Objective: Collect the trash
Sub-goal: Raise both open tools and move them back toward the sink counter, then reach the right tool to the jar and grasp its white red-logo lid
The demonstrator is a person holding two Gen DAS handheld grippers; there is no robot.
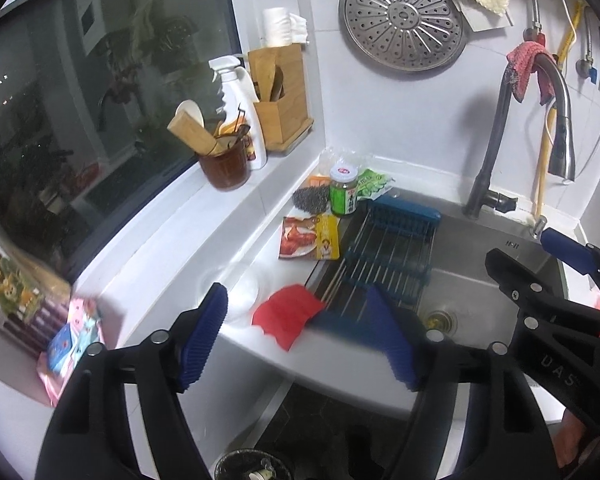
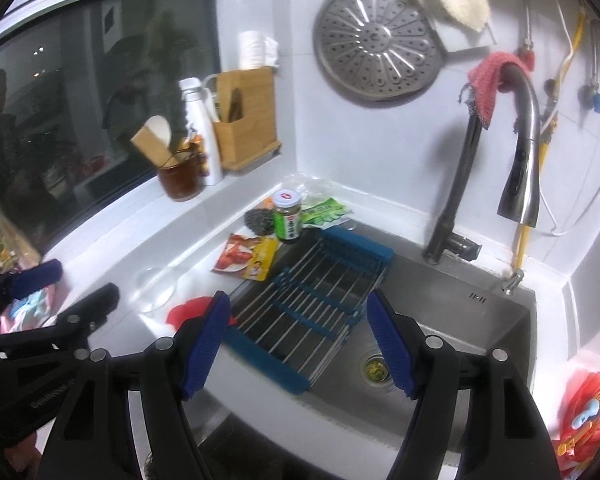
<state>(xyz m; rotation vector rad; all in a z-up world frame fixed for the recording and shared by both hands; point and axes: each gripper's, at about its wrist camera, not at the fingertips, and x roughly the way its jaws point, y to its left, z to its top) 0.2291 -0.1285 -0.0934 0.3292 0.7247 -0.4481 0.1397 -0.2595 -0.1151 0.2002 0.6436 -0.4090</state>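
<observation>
- Trash lies loose on the white counter (image 1: pixel 172 264) around the sink (image 2: pixel 480 320), the landmark here: a red scrap (image 1: pixel 288 314) at the sink's near left corner, a red-and-yellow sauce packet (image 2: pixel 248 258) further back along its left rim, and a green wrapper (image 2: pixel 326 212) with a clear bag at its far left corner.
- The left gripper (image 1: pixel 300 336) has its jaws spread with nothing between the pads. It hangs above the sink's near left corner with the red scrap just beyond it, so that scrap is probably the next pick.
- The right gripper (image 2: pixel 300 344) is likewise spread and empty, aimed over the sink's middle, apparently waiting in reserve.
- A blue-framed wire rack (image 2: pixel 312 300) bridges the left half of the sink; its bars carry nothing, and it partly overlaps the red scrap's edge in the left wrist view.
- The basin holds nothing but something yellowish in the drain (image 2: pixel 376 366), too small to name.
- A green-labelled jar (image 2: pixel 287 218) stands capped beside a dark scouring pad (image 1: pixel 310 198) at the sink's far left corner; it looks like a kept item, not rubbish.
- On the sill left of the sink, a brown cup (image 1: pixel 224 168) holds wooden utensils, a bamboo holder (image 1: pixel 280 108) holds spatulas, and a spray bottle (image 1: pixel 240 108) stands between them.
- A pink cloth (image 2: pixel 488 80) is draped over the faucet (image 2: pixel 520 128) behind the sink, likely to dry.
- A dark round rim (image 1: pixel 252 466) below the sink's front edge may be a bin; I cannot tell.
</observation>
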